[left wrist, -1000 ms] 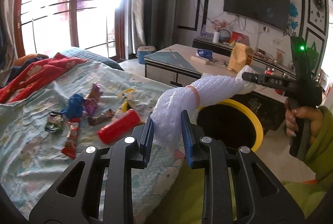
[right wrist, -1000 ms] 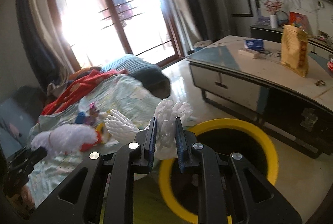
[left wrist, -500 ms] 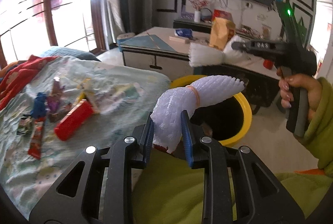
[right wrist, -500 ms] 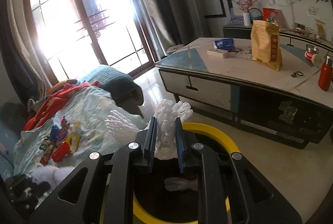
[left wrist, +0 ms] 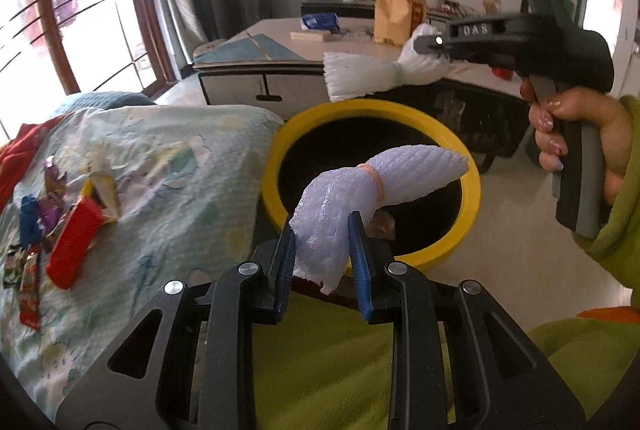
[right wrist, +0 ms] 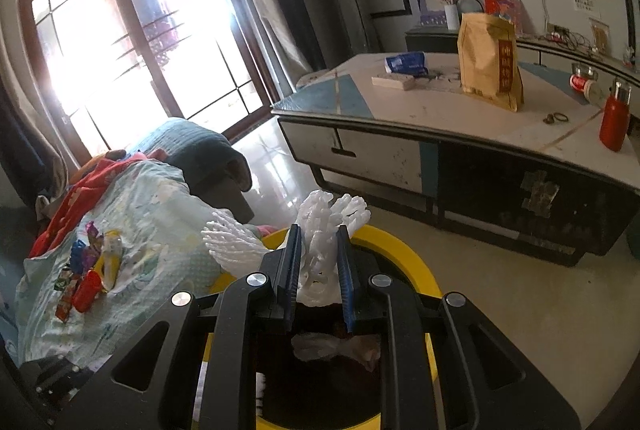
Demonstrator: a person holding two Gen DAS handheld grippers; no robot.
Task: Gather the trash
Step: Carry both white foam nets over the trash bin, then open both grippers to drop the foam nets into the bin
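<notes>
Both grippers, left (left wrist: 322,250) and right (right wrist: 318,266), are each clenching a foam net (left wrist: 360,190) (right wrist: 324,230) over the yellow bin (left wrist: 472,182).

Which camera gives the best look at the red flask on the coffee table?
The right wrist view: the red flask stands upright and unobstructed near the table's right edge. The left wrist view hides it almost entirely behind the right tongs.

The yellow-rimmed bin (left wrist: 472,186) gapes open below, its dark mouth unblocked but for some trash low inside. The bed (left wrist: 180,166) presses against its left rim; the low cabinet (right wrist: 500,182) stands beyond, with bare floor (right wrist: 520,290) between it and the bin.
</notes>
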